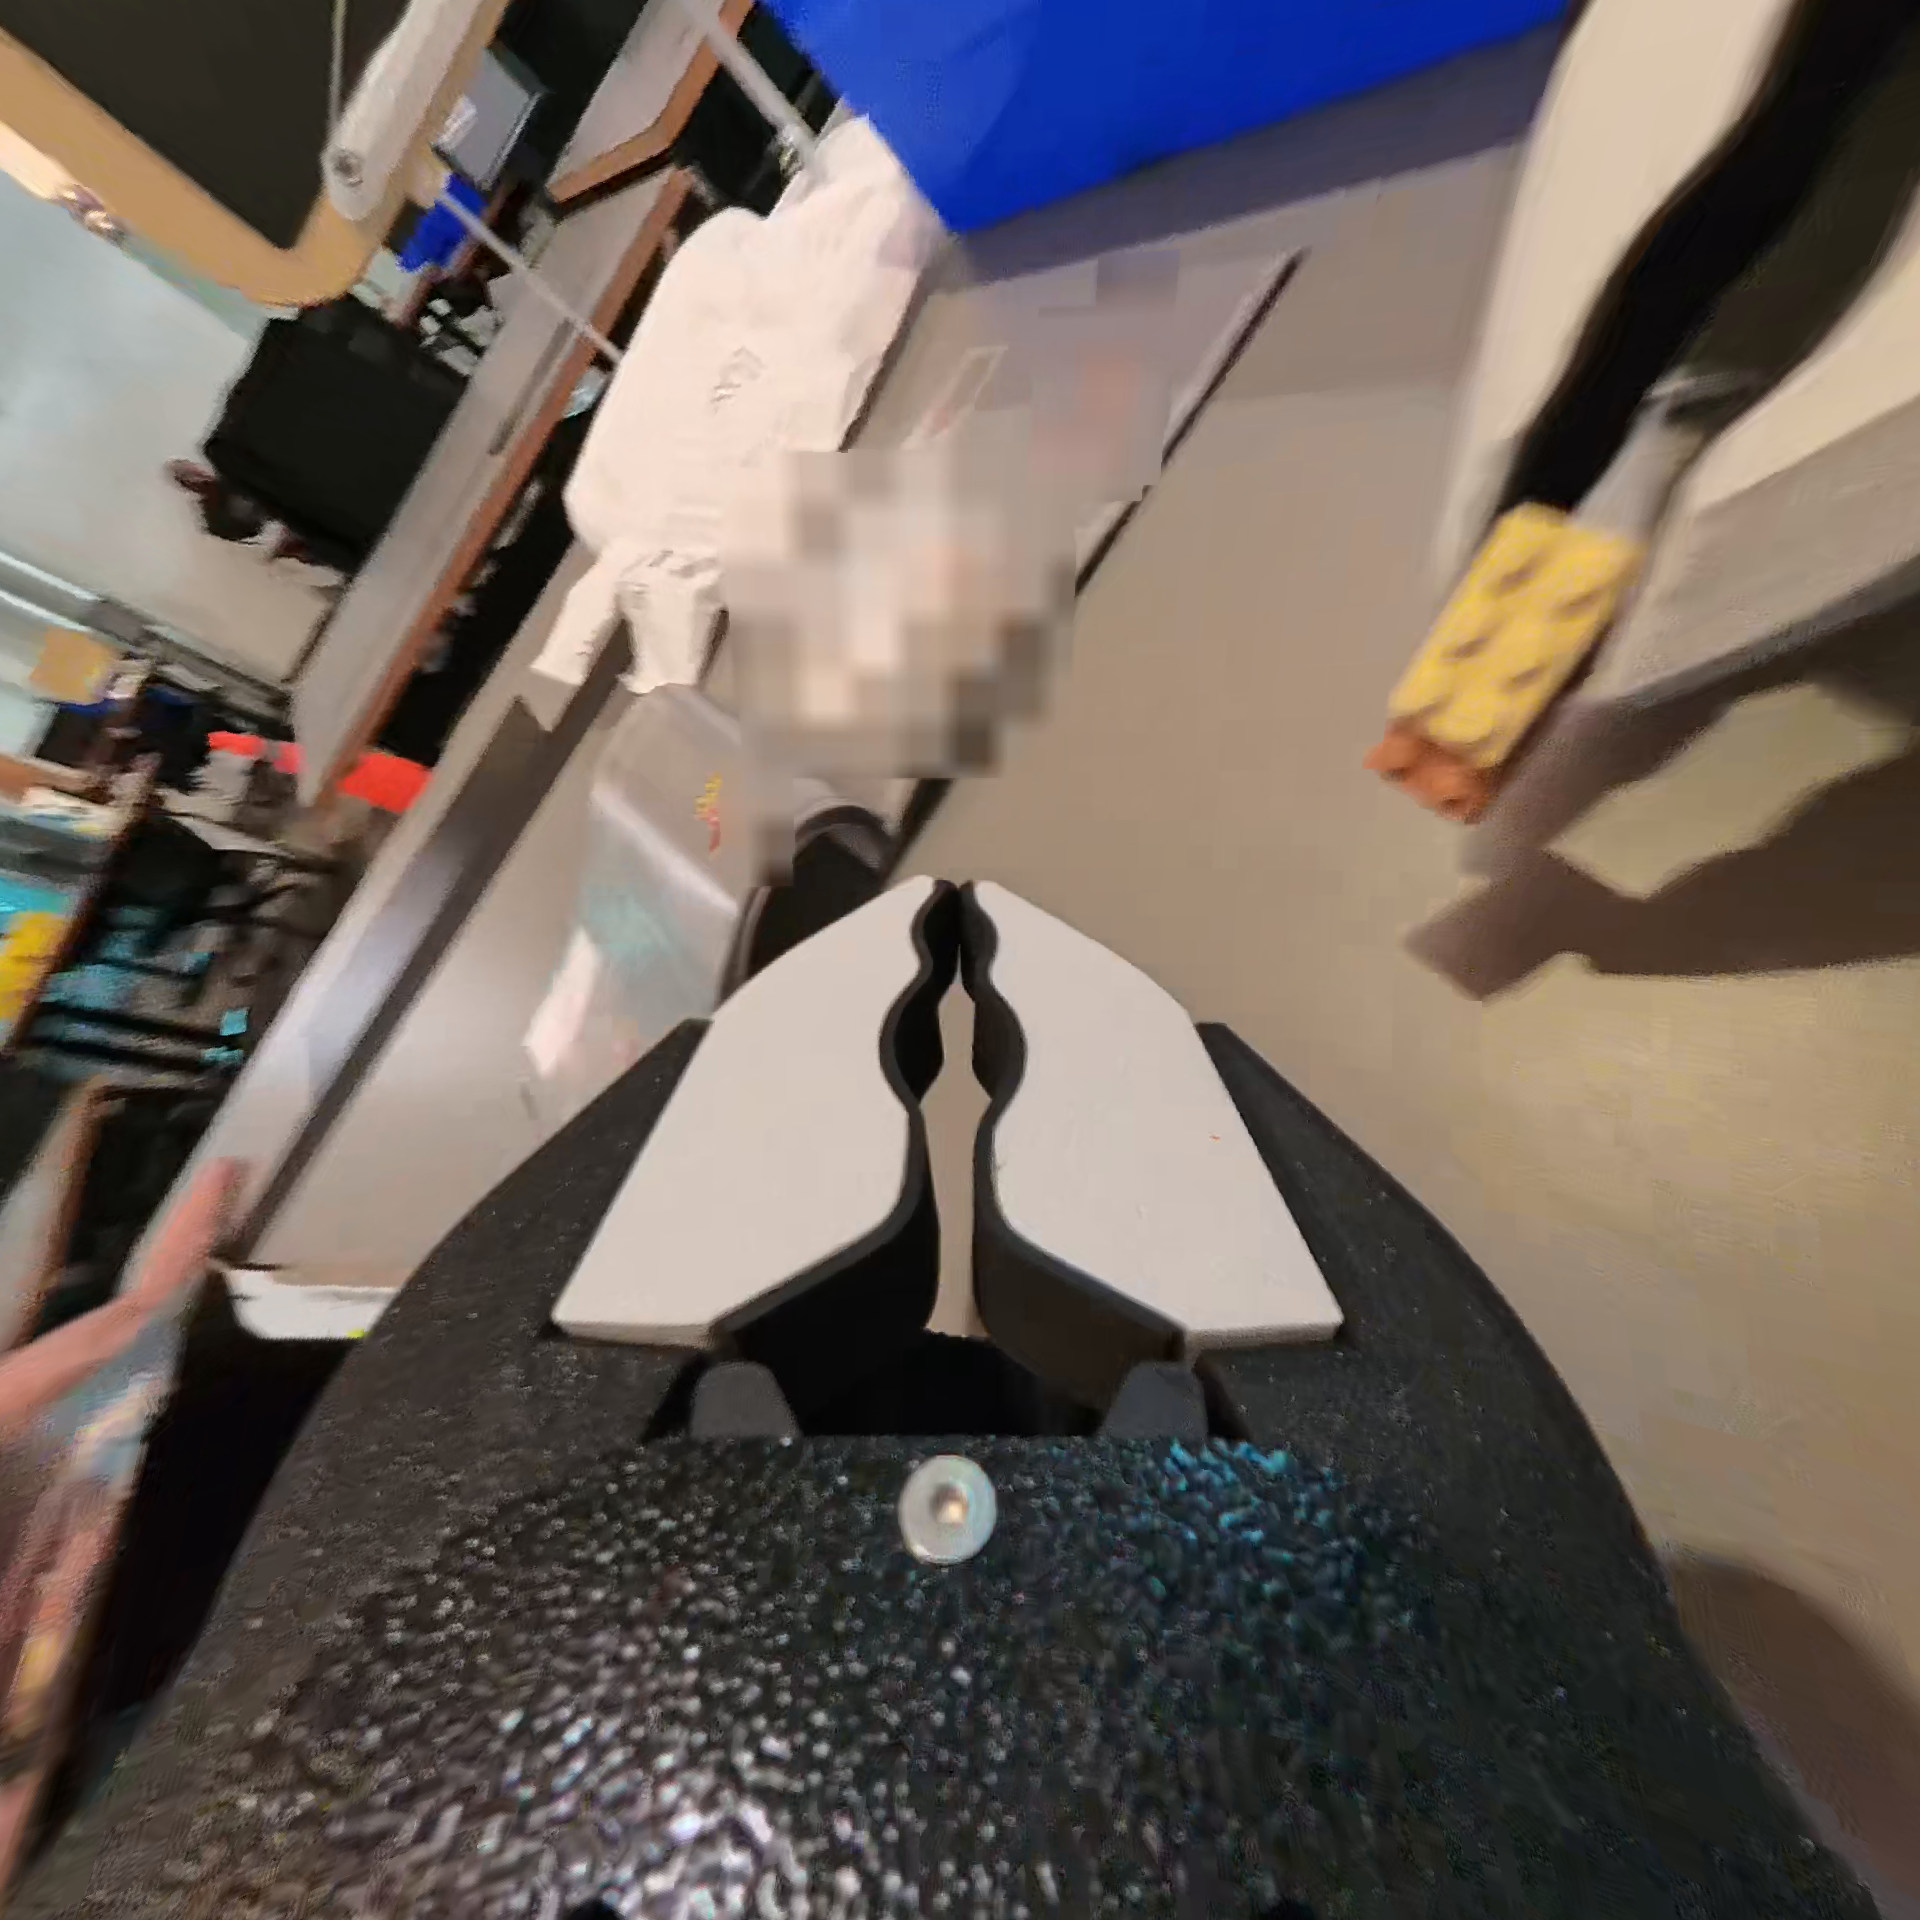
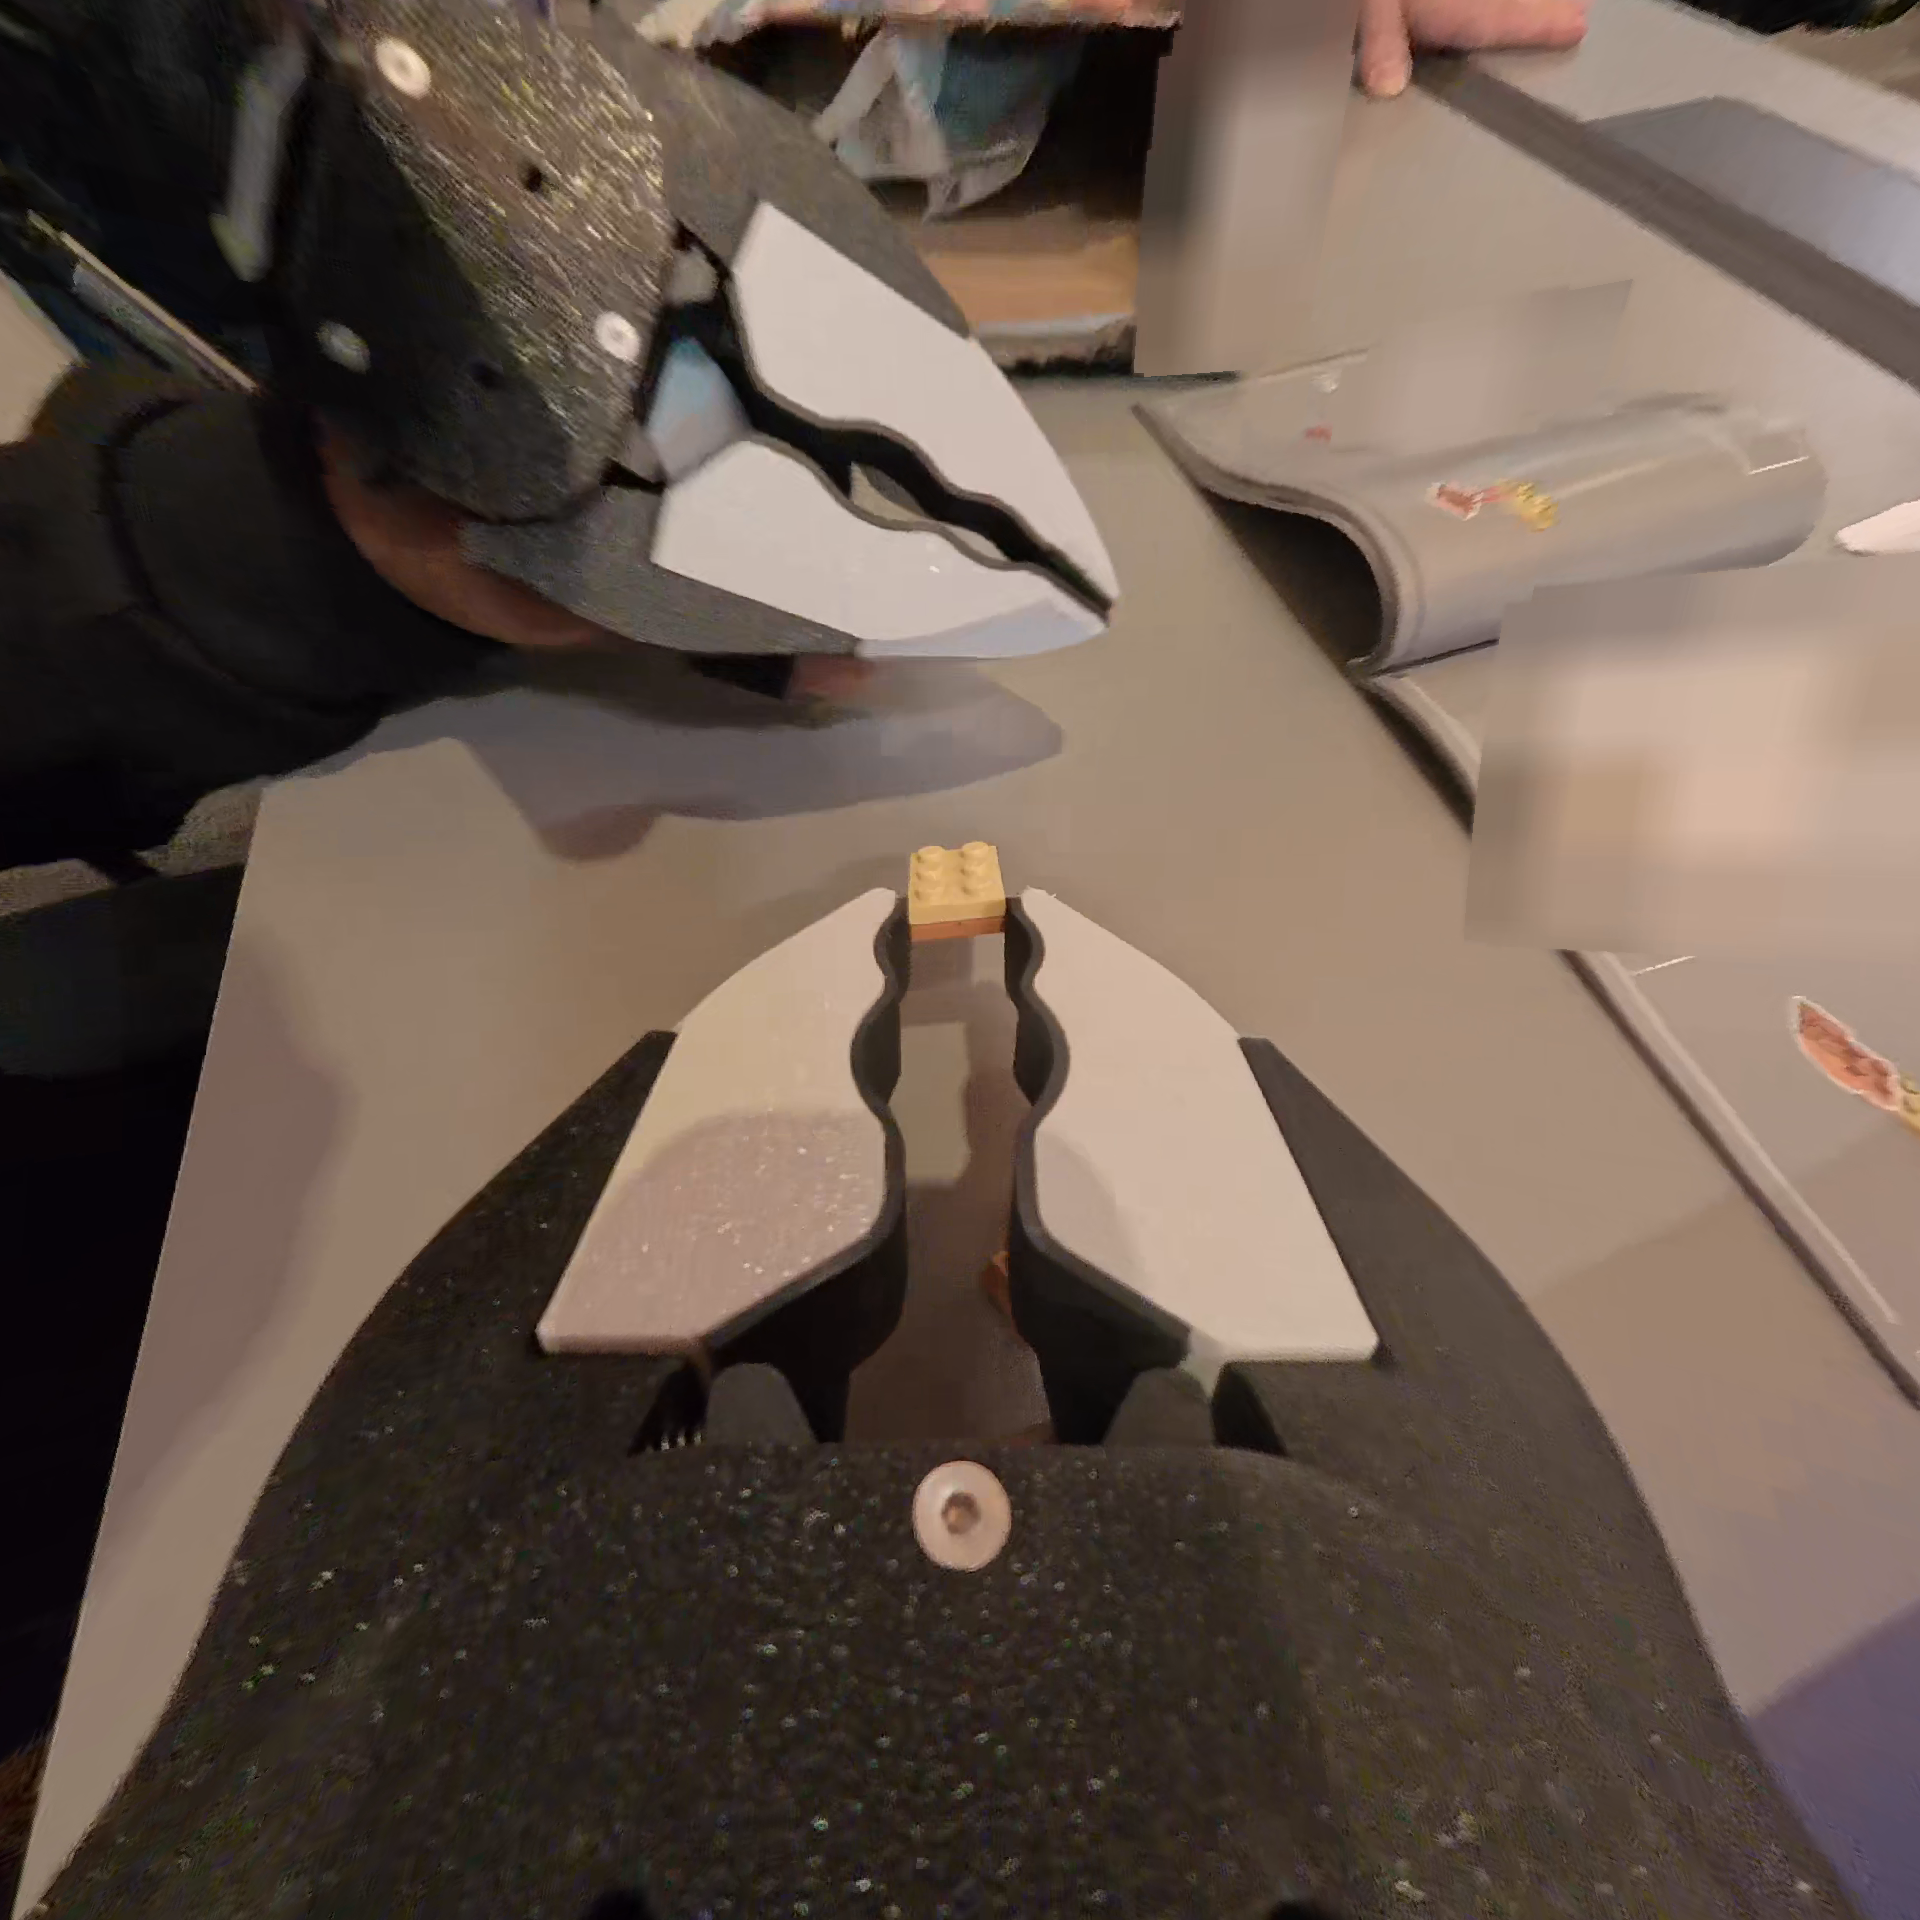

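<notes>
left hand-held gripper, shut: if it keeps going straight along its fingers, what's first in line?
Hedged: the left hand-held gripper seems aimed at a dark object just past its tips, beside a grey folded sheet; blur hides depth.

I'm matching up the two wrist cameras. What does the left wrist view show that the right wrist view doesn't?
Left only: white cloth and a blue bin at the table's far end, a cluttered room beyond.

Right only: the left gripper seen from outside, fingers shut on nothing; a box.

Both: the right gripper pinching a tan brick on an orange one, seen in the left view at; grey table; grey folder.
</notes>
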Tool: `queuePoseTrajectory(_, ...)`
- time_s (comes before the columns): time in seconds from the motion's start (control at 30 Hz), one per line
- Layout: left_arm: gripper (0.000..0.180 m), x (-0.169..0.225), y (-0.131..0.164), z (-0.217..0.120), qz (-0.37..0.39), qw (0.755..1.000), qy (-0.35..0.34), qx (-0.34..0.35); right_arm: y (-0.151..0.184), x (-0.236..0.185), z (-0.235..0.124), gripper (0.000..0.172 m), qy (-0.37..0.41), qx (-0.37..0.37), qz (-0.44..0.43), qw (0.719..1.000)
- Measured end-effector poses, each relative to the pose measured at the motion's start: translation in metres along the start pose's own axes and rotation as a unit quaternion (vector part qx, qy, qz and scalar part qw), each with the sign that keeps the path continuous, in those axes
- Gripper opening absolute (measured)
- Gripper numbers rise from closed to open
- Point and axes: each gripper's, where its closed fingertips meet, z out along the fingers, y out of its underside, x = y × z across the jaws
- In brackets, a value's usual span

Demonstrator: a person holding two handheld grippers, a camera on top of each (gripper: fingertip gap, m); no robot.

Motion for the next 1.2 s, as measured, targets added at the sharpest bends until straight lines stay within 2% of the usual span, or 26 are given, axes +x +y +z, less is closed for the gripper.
queuePoseTrajectory(0.13,0.0,0.02,0.007,-0.025,-0.067,0.997,0.04,0.009,0.014,-0.01,0.011,0.017,-0.021,-0.047,-0.011,0.999)
queuePoseTrajectory(0.3,0.0,0.037,0.016,-0.036,-0.085,0.995,0.051,-0.001,0.029,-0.015,0.017,0.017,-0.023,-0.104,-0.034,0.994)
queuePoseTrajectory(0.67,0.0,0.04,0.023,-0.033,-0.034,0.999,-0.002,-0.03,0.041,-0.014,0.017,0.017,-0.02,-0.142,-0.042,0.989)
queuePoseTrajectory(1.0,0.0,0.039,0.026,-0.03,-0.039,0.998,-0.006,-0.042,0.038,-0.016,0.012,0.022,-0.026,-0.119,-0.046,0.991)
queuePoseTrajectory(1.2,0.0,0.037,0.025,-0.029,-0.038,0.998,-0.018,-0.043,0.017,-0.018,-0.004,0.025,-0.026,-0.038,-0.035,0.998)
